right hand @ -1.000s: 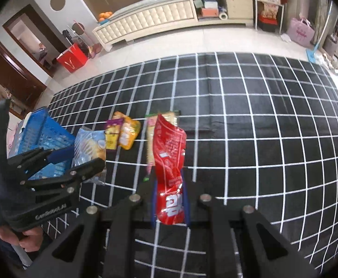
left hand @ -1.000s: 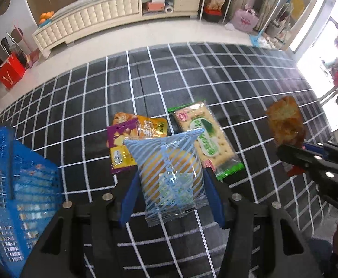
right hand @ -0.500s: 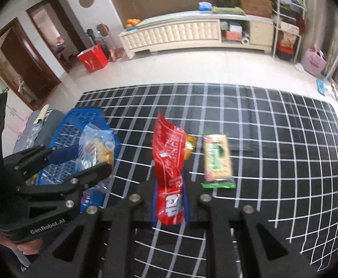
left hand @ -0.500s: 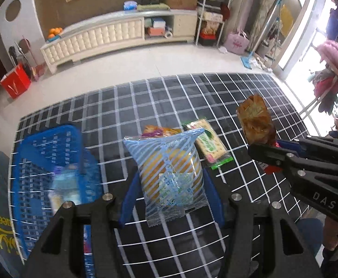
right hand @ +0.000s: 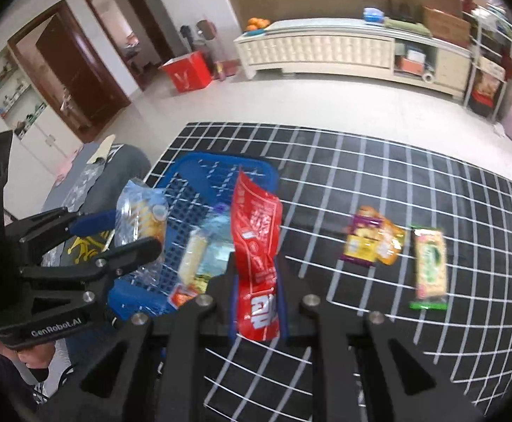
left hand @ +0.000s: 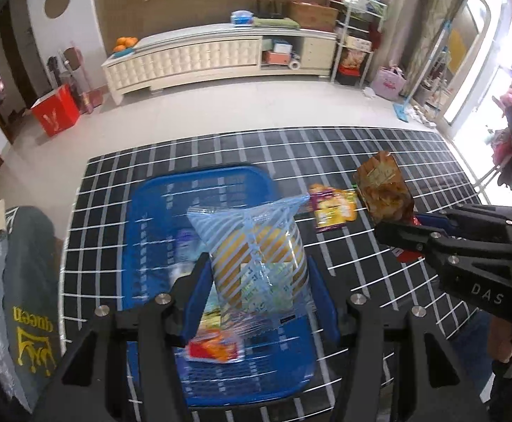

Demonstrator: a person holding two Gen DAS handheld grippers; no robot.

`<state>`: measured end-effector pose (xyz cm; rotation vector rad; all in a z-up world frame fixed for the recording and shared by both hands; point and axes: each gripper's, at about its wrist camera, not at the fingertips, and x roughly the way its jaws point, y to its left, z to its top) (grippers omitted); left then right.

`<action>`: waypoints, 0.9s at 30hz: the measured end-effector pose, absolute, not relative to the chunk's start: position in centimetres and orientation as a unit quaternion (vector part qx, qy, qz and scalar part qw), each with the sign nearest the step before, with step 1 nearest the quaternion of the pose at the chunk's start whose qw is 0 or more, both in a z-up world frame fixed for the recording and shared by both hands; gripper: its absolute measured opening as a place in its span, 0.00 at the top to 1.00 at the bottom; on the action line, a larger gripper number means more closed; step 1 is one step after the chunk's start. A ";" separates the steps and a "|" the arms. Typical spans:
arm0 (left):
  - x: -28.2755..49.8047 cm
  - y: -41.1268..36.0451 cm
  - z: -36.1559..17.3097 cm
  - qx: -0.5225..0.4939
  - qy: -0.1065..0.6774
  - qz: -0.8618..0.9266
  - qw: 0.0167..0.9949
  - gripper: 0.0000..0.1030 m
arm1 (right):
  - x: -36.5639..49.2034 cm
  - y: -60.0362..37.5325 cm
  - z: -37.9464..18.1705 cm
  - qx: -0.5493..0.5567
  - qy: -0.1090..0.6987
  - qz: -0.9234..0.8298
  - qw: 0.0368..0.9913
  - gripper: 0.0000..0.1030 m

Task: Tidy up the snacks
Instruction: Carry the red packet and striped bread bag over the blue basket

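The left claw point(left hand: 256, 281) is gripping a clear, blue-striped bun packet point(left hand: 256, 246), its blue pads pressing the packet's sides, and it is hanging right above the blue basket point(left hand: 157, 211). The basket is sitting on the black grid-patterned cloth point(left hand: 414, 161) and is already holding several wrappers, which are too blurred to make out.

The right claw point(right hand: 257, 311) is pinching a red snack bag point(right hand: 256, 246) narrowly by its lower end, so the bag is standing up between the fingers, just beside the basket's rim point(right hand: 220, 160). In the left wrist view the same bag is showing its brown picture side point(left hand: 384, 190).

Two snacks are lying on the cloth well apart from the basket: an orange-and-purple packet point(right hand: 373, 241) and, just beside it, a green-edged cracker pack point(right hand: 429, 267). A person's hand point(right hand: 34, 355) is holding the left tool's grip at the lower left of the right wrist view.
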<state>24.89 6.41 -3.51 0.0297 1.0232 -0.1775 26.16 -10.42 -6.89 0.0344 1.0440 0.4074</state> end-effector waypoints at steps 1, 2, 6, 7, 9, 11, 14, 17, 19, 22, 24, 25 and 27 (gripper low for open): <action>24.8 7.4 -3.6 0.014 0.490 -0.080 0.868 0.50 | 26.3 -9.6 -7.0 0.013 0.496 0.197 0.846 0.79; 24.7 8.4 -3.7 0.014 0.491 -0.075 0.868 0.50 | 26.3 -9.0 -7.0 0.011 0.496 0.200 0.845 0.79; 25.2 11.1 -4.5 0.016 0.498 -0.063 0.865 0.50 | 26.9 -6.8 -7.7 0.003 0.502 0.205 0.840 0.79; 25.6 11.5 -4.8 0.016 0.500 -0.062 0.864 0.50 | 27.1 -6.4 -7.9 0.002 0.504 0.205 0.839 0.79; 26.1 12.4 -5.5 0.014 0.508 -0.062 0.859 0.50 | 27.7 -5.6 -8.5 0.001 0.509 0.203 0.836 0.79; 26.9 13.0 -6.4 0.014 0.515 -0.061 0.855 0.50 | 28.2 -5.2 -9.1 -0.002 0.515 0.201 0.833 0.79; 28.2 13.7 -8.1 0.013 0.526 -0.061 0.849 0.50 | 29.0 -4.6 -9.8 -0.007 0.523 0.198 0.829 0.79; 29.2 14.3 -9.2 0.008 0.532 -0.062 0.844 0.50 | 29.6 -4.2 -10.2 -0.007 0.527 0.195 0.827 0.79; 30.0 14.6 -9.8 0.008 0.535 -0.061 0.843 0.50 | 29.9 -4.1 -10.5 -0.007 0.529 0.193 0.826 0.79; 31.1 14.9 -10.4 0.003 0.541 -0.062 0.839 0.50 | 30.1 -4.3 -10.7 -0.005 0.531 0.191 0.825 0.79; 31.6 14.9 -10.5 0.004 0.540 -0.059 0.839 0.50 | 30.3 -4.5 -10.8 -0.003 0.532 0.190 0.825 0.79; 31.9 14.8 -10.5 0.011 0.537 -0.058 0.842 0.50 | 30.3 -4.7 -10.9 -0.002 0.533 0.189 0.824 0.79; 32.5 14.7 -10.6 0.014 0.534 -0.058 0.843 0.50 | 30.3 -4.9 -10.9 0.003 0.534 0.191 0.824 0.79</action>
